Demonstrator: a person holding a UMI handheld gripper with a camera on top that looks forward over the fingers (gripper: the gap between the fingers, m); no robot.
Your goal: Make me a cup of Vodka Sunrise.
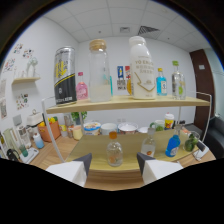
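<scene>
At 12 o'clock just ahead of the gripper (114,169), spread and empty, stands a small orange-capped bottle (114,152) on the lower shelf (95,144).

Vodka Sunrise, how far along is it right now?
Nothing looks done yet: no cup with a poured drink shows. In hand: the gripper is open and empty, aimed at the small orange-capped bottle on the lower shelf, just ahead of its fingers. Left: gripping a bottle, pouring and mixing. The upper shelf's black can and white bottle stand untouched.

Black-yellow can (65,76); cream-white bottle (141,67); blue bottle (161,82); pale wood shelf (125,104).
</scene>
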